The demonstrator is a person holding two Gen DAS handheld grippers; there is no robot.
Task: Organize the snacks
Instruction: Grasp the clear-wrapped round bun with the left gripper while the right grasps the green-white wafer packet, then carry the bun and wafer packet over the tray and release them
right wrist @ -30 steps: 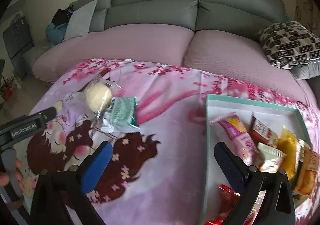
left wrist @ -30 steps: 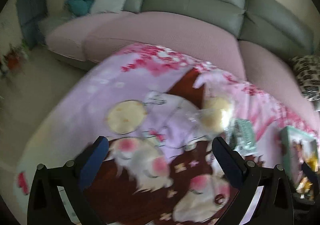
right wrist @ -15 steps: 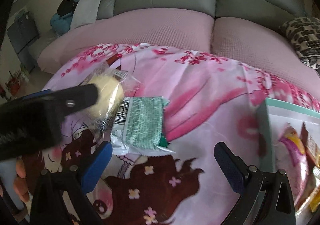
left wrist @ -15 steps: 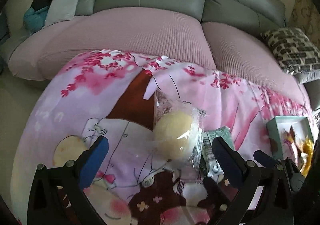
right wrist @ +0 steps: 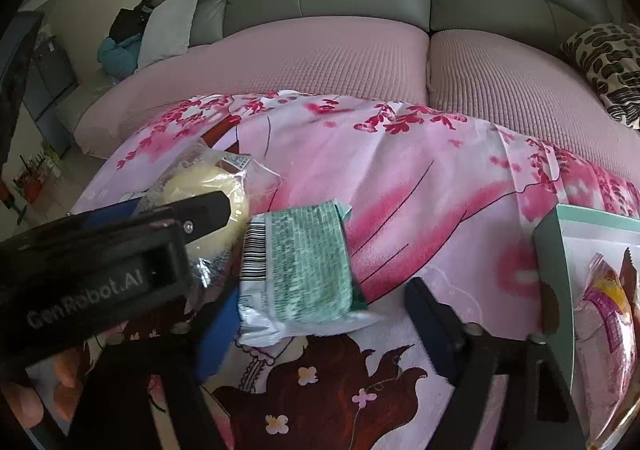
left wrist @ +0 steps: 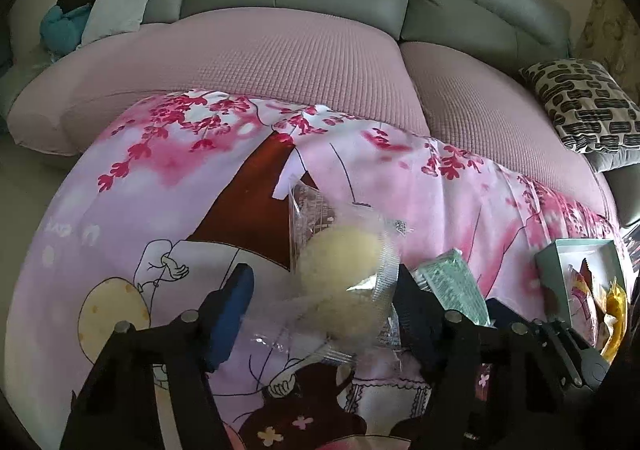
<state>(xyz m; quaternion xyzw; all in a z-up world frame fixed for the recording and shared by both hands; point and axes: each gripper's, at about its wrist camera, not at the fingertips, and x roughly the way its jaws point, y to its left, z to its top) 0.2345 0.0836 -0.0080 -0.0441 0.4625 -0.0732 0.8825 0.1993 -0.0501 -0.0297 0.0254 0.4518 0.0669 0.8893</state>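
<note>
Snacks: two lie loose on the pink cloth point(right wrist: 420, 177), side by side and touching, each already bracketed by a gripper so both can likely be lifted at once. The left gripper point(left wrist: 320, 302) is closing around the bun point(left wrist: 344, 282) in its clear wrap; its right pad looks against the wrapper, the left pad still apart. The right gripper point(right wrist: 316, 322) is closing on the green packet point(right wrist: 300, 262), left pad at its edge, right pad clear. Further right stands the box point(right wrist: 554, 262), holding other snacks, probably their destination. Behind, the sofa point(right wrist: 320, 61).
</note>
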